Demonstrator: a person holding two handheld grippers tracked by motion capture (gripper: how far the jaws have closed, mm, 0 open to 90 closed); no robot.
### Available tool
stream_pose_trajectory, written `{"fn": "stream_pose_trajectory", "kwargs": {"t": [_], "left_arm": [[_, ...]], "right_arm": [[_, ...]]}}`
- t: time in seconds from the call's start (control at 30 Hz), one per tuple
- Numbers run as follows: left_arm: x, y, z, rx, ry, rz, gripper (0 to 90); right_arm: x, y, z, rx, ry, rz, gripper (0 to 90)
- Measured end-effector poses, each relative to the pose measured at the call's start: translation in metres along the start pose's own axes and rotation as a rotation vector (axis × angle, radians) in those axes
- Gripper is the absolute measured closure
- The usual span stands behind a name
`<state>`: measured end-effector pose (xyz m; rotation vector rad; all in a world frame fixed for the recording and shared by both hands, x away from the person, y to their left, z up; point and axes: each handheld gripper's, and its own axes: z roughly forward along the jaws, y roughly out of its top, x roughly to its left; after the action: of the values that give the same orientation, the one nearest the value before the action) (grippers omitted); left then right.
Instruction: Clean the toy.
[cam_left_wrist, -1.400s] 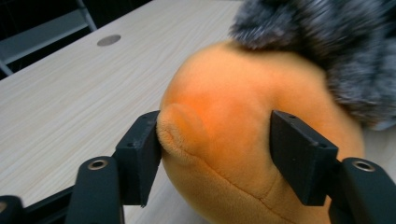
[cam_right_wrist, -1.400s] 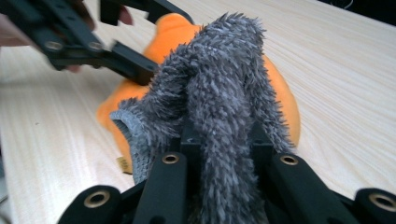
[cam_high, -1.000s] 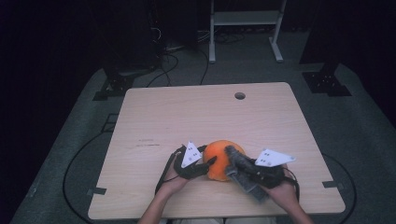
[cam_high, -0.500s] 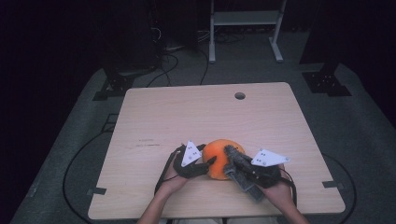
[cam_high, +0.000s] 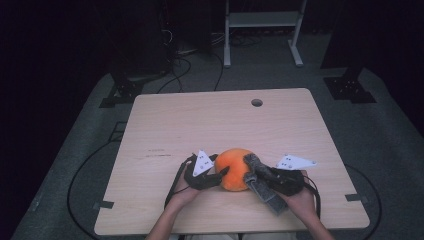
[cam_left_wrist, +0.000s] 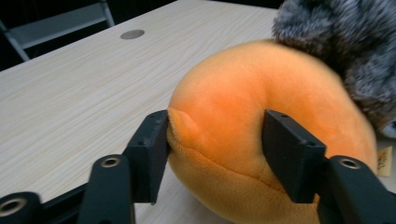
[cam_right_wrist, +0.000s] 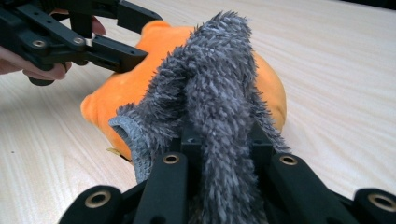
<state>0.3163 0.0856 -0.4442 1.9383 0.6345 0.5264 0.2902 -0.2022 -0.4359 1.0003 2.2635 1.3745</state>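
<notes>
Easing apart within the last half second, the left gripper's jaws loosen on the orange plush toy; in the left gripper view the two black pads still flank a bulge of the fabric, one at a small crease in the plush and the other against its flank, though whether they still press or merely rest there is hard to judge. Compared with the high view a second ago, the right gripper sits slightly lower and nearer the toy, with the grey furry cloth pinched tight between its jaws and draped over the plush just ahead of them.

That loosening suggests the left side is giving up its hold so the cloth can be worked over or around the toy, which lies on the wooden table directly between the two tools, at the near edge.

Much stays unclear. The cloth covers the right gripper's pads in its own view, so the exact bite cannot be seen. The toy's underside and far side are hidden, and its shape cannot be read; a pale tag peeks out at the frame edge. From above, hands and grey plates mask both sets of jaws.
</notes>
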Motion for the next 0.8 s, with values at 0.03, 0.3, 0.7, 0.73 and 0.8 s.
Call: {"fn": "stream_pose_trajectory", "kwargs": {"t": [0.03, 0.3, 0.7, 0.73, 0.8], "left_arm": [[0.001, 0.0, 0.0, 0.006, 0.0, 0.002, 40.9], [0.002, -0.002, 0.0, 0.02, 0.001, 0.007, 41.9], [0.004, 0.009, -0.005, 0.005, -0.105, -0.115, 23.9], [0.003, 0.01, -0.003, 0.024, -0.109, -0.127, 23.9], [-0.001, 0.007, 0.003, 0.054, -0.118, -0.114, 25.9]], "right_arm": [[0.002, 0.0, -0.001, -0.001, -0.009, -0.01, 74.6], [0.013, 0.003, 0.002, 0.005, 0.007, -0.064, 74.7], [-0.002, 0.001, 0.0, 0.056, 0.046, -0.024, 74.2], [-0.002, 0.001, 0.0, 0.056, 0.046, -0.024, 74.2], [0.003, -0.002, -0.004, 0.083, 0.076, -0.049, 74.1]]}}
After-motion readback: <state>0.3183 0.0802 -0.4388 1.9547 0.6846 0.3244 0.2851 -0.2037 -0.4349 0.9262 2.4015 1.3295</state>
